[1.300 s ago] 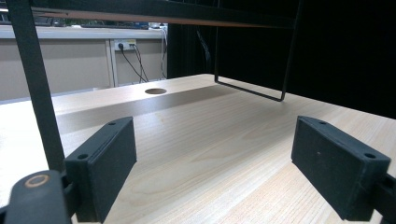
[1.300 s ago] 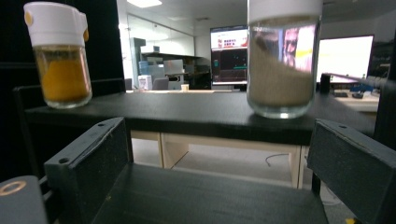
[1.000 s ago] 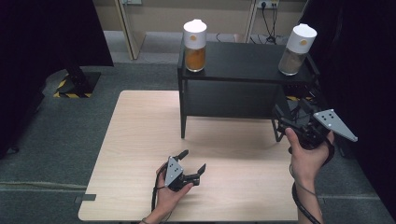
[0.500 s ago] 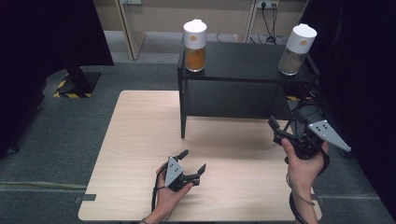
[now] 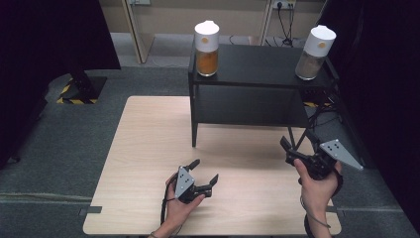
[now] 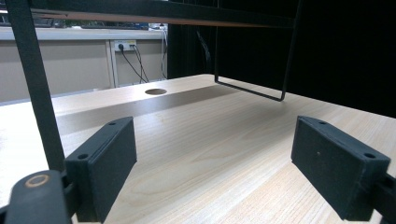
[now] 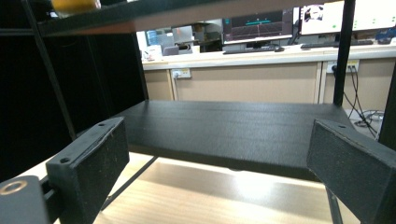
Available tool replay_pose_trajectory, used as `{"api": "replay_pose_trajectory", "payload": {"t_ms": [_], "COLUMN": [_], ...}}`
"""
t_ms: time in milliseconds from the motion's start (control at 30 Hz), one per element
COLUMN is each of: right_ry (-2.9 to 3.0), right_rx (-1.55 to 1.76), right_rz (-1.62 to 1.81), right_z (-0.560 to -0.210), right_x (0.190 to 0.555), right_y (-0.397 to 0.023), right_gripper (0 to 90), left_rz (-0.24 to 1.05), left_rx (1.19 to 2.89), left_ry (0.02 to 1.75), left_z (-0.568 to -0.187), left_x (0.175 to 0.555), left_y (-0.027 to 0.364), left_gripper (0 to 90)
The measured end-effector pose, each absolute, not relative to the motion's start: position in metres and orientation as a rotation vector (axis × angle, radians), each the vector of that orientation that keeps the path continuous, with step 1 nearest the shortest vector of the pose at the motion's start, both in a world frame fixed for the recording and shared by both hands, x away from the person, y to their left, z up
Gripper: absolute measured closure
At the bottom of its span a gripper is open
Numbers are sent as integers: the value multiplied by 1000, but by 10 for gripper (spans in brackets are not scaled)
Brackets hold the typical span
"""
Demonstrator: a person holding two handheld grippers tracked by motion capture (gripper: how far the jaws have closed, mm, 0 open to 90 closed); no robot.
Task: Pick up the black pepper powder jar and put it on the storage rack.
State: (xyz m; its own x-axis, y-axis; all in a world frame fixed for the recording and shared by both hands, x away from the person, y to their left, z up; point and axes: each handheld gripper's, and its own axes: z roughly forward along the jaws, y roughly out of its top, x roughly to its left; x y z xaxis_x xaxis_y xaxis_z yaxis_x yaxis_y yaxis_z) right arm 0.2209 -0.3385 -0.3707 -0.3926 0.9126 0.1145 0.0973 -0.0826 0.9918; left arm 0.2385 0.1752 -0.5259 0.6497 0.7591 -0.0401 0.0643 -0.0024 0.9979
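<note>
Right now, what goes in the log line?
left claw: open, low over table | right claw: open, by shelf | jars: on shelf

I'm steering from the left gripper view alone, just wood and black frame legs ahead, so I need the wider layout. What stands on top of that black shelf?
Observer: Two white-lidded jars. The jar with orange contents stands at the left end of the black shelf, the jar with greyish-brown contents at its right end.
Operator: Where is the other gripper?
Observer: The right gripper is held in front of the shelf's right end, jaws wide apart with nothing between them.
Operator: What is it aimed at?
Observer: Its own view looks along the shelf's lower board, which sits level with its jaws.
Operator: And mine?
Observer: The left gripper is open over the wooden table, near its front edge.
</note>
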Motion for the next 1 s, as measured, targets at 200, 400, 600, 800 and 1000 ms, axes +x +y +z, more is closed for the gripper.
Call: {"api": "replay_pose_trajectory", "payload": {"t_ms": [200, 400, 600, 800, 1000], "right_ry": [1536, 1562, 1586, 1611, 1634], "right_rx": [1130, 1141, 1167, 1191, 1214], "right_rz": [1549, 1544, 1533, 1525, 1516], "right_z": [-383, -393, -405, -417, -429], "right_x": [219, 217, 215, 214, 211], "right_y": [-340, -341, -342, -342, -342], "right_gripper": [61, 61, 61, 61, 61], "left_rz": [628, 628, 629, 628, 630], "left_rx": [1492, 1491, 1491, 1490, 1490], "left_ry": [724, 724, 723, 723, 723], "left_z": [-526, -526, -526, -526, -526], "left_x": [238, 238, 238, 238, 238], "left_y": [175, 175, 175, 175, 175], "left_gripper": [137, 137, 136, 137, 137]}}
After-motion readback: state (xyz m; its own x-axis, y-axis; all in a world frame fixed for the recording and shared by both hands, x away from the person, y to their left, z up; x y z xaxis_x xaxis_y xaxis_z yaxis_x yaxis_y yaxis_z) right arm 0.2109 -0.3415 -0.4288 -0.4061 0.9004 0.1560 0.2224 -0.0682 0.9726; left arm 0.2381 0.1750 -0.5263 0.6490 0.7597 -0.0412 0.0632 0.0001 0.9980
